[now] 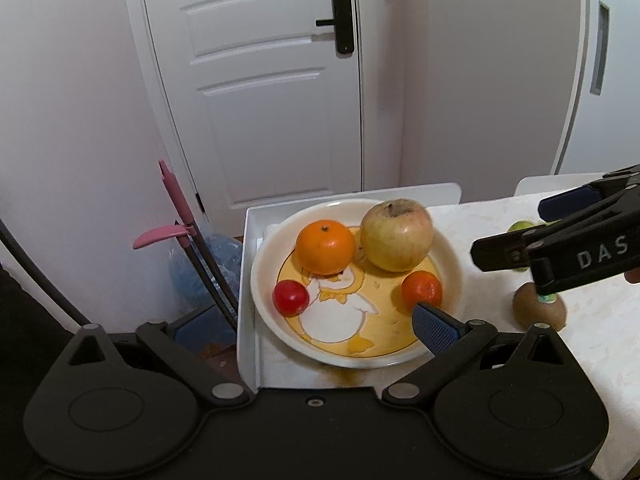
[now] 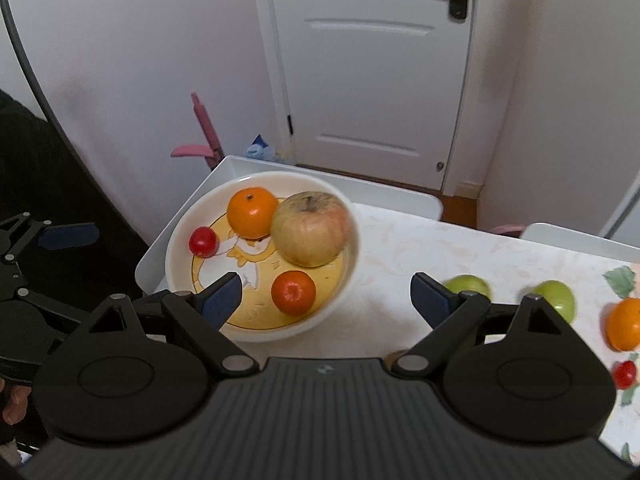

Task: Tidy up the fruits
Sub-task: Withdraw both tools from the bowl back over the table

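A white plate with a yellow duck picture [image 1: 264,300] [image 2: 180,240] holds an orange [image 1: 326,246] [image 2: 252,212], a yellow-red apple [image 1: 396,236] [image 2: 310,228], a small tangerine [image 1: 422,290] [image 2: 293,292] and a red cherry tomato [image 1: 291,297] [image 2: 204,242]. My left gripper [image 1: 316,332] stands open over the plate's near side, holding nothing. My right gripper [image 2: 328,300] [image 1: 528,228] is open wide and empty above the plate's right edge. On the tablecloth lie a kiwi [image 1: 540,308], two green fruits [image 2: 466,286] [image 2: 556,300], another orange [image 2: 624,324] and a second cherry tomato [image 2: 624,374].
The plate rests on a white tray [image 1: 248,280] at the table's left end. Beyond that edge are a pink-handled broom [image 1: 176,200], a blue bag [image 1: 208,264] on the floor and a white door [image 1: 260,80].
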